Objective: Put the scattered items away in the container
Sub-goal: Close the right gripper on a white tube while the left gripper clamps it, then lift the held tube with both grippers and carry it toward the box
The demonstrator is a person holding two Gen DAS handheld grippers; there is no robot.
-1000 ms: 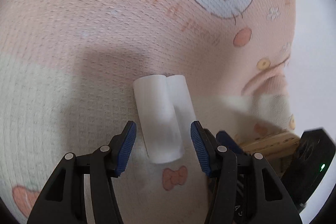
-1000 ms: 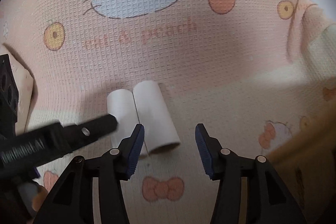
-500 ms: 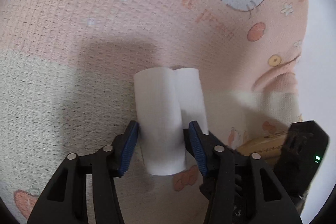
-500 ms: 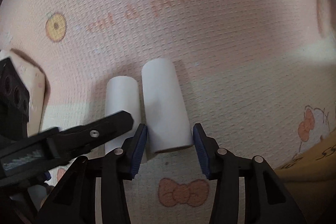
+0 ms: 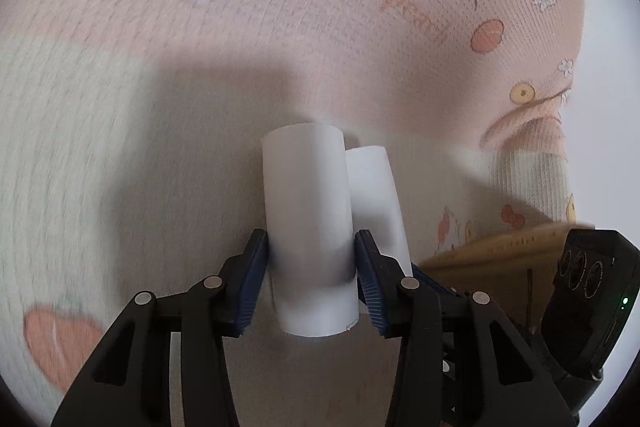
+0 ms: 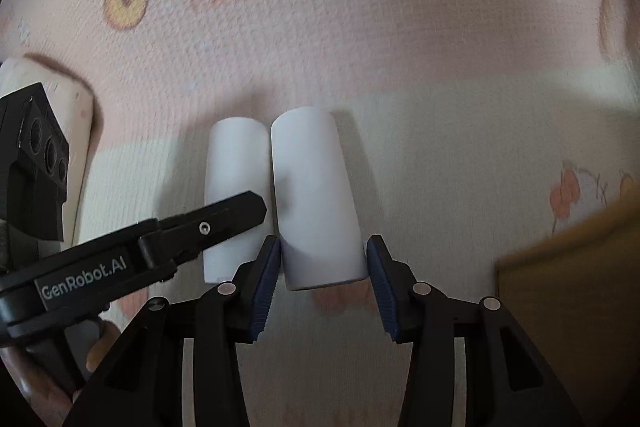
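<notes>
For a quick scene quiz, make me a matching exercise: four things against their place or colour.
1 left roll
2 right roll
3 box
4 blanket

a brown, at the right edge
b between the fingers of the right gripper
c pink and cream, under the rolls
d between the fingers of the left gripper

Pairs: 1-d, 2-b, 3-a, 4-c

Dim, soft shadows, blurred fisheye edges
</notes>
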